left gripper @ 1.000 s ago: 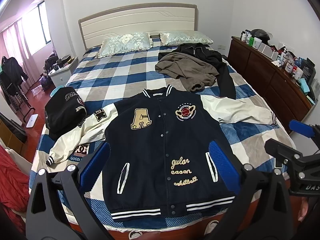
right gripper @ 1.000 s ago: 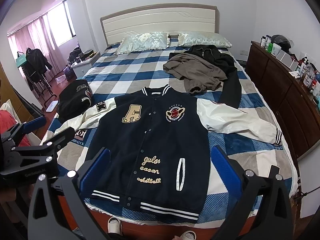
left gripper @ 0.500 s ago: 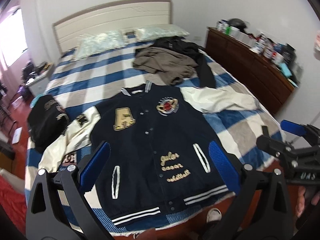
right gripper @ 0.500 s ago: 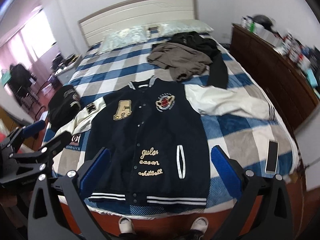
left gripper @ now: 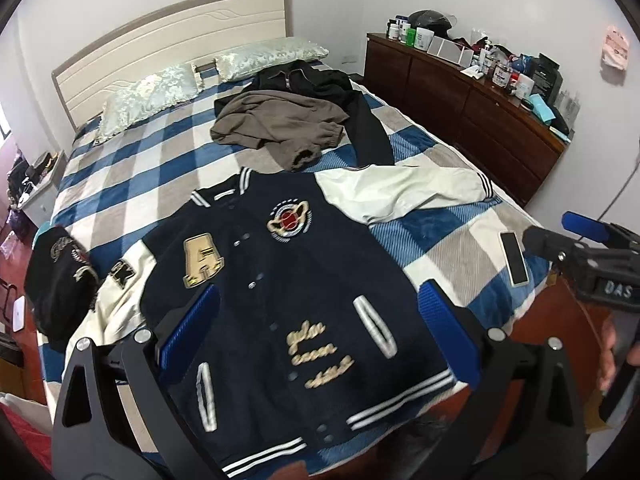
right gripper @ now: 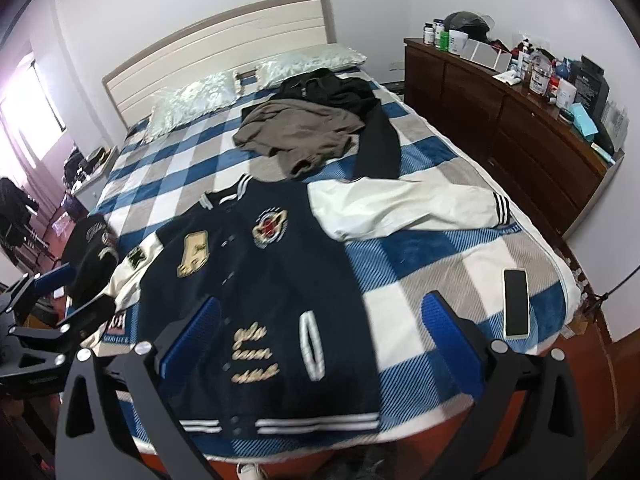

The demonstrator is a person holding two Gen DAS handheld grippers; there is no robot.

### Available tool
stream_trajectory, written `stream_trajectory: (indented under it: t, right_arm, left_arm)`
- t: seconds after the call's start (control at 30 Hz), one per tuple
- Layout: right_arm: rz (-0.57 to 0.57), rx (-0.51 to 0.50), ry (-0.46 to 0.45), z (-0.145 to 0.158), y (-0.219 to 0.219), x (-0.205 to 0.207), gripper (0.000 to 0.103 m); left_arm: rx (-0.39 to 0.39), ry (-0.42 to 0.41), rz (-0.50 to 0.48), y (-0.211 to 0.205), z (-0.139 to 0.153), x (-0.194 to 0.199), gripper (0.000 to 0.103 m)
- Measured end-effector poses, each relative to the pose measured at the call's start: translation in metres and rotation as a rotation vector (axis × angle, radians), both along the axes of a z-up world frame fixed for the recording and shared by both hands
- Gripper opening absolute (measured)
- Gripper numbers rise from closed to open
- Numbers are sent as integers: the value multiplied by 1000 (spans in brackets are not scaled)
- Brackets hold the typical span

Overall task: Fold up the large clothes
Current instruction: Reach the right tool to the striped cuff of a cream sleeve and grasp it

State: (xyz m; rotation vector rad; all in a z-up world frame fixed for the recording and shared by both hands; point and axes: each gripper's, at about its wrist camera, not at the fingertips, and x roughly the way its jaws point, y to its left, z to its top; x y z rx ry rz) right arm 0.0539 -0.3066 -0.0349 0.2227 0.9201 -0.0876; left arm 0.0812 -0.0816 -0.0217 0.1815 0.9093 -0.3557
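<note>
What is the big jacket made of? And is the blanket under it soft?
The jacket body looks like dark navy woolly or corduroy-like cloth, matte. Its sleeves look like smooth cream faux leather, with a slight sheen and soft creases. The cuffs and hem look like striped ribbed knit. The checked blanket looks like plush fleece, probably soft: fuzzy ribbed texture shows.

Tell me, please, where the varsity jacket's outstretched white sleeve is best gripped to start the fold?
Grip the white sleeve at its striped cuff with the right tool, probably coming from the bed's right edge. The sleeve lies flat, stretched away from the varsity jacket body, so the cuff is its free end and can be carried across the chest.
</note>
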Motion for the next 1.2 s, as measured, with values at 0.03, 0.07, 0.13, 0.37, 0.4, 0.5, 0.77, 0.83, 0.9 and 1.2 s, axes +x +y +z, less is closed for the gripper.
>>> stream_trajectory:
  t: [0.03, 0.07, 0.13, 0.37, 0.4, 0.5, 0.77, 0.83, 0.9, 1.2]
  right_arm:
    - [2, 17, -6, -6, -19, 12, 99]
    - [2, 28, -8, -11, -35, 20, 99]
    - [3, 74, -5, -25, -72, 42, 99]
    - [-45, 154, 18, -91, -207, 115, 99]
    - [-55, 163, 17, -99, -219, 122, 99]
    - [-123, 187, 22, -138, -278, 148, 99]
    - [-338, 294, 55, -252, -401, 189, 99]
    - [-407, 326, 73, -282, -422, 187, 99]
    - [-456, 388, 99, -312, -437, 185, 99]
    - [-438, 496, 63, -362, -453, 219, 99]
  left_arm:
    - [2, -1, 2, -11, -1, 6, 97]
    - [6, -2, 5, -26, -3, 15, 97]
    - [5, 0, 19, -54, -8, 31, 97]
    - [13, 17, 51, -140, -31, 90, 97]
    - [21, 18, 51, -152, -37, 99, 97]
    - [36, 17, 47, -182, -58, 123, 97]
    - [30, 65, 20, -233, -120, 171, 97]
    - [20, 71, 5, -242, -137, 177, 97]
    - [31, 83, -6, -250, -157, 183, 97]
    - [61, 145, -41, -267, -201, 181, 97]
